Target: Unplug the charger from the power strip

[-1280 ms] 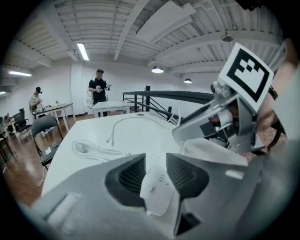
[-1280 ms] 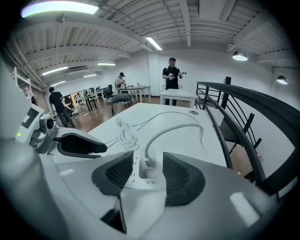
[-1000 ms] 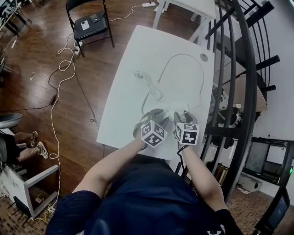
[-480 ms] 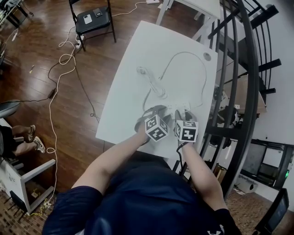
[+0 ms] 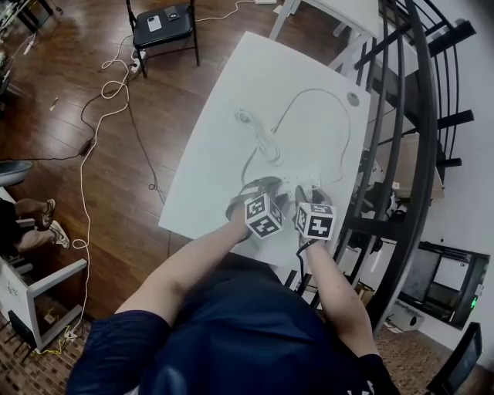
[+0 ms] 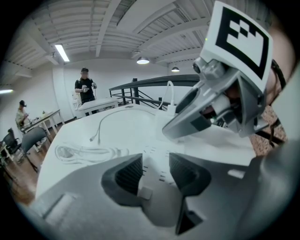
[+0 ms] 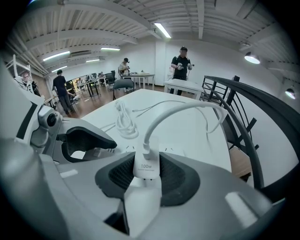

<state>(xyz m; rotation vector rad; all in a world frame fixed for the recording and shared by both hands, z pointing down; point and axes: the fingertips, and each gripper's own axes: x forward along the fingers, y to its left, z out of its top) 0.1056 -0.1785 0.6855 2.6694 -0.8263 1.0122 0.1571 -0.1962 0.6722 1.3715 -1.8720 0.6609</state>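
A white power strip (image 5: 299, 183) lies near the table's front right edge. My left gripper (image 6: 154, 173) straddles the strip (image 6: 157, 161), pads against its sides; its jaws are opening slightly with the strip still between them. A white charger (image 7: 146, 168) stands plugged into the strip (image 7: 172, 150), and its white cable (image 7: 178, 110) arcs away over the table. My right gripper (image 7: 146, 176) is closing on the charger, pads at both its sides. In the head view the left gripper (image 5: 257, 193) and right gripper (image 5: 309, 197) sit side by side.
A coiled white cable (image 5: 258, 139) lies mid-table on the white table (image 5: 231, 92). A black stair railing (image 5: 401, 154) runs close along the table's right side. A folding chair (image 5: 164, 23) and loose floor cables (image 5: 108, 108) are at the left. People stand far off.
Both grippers stay at the power strip by the near table edge; the left one's cube has edged a little toward the right one. The head view has drifted slightly.
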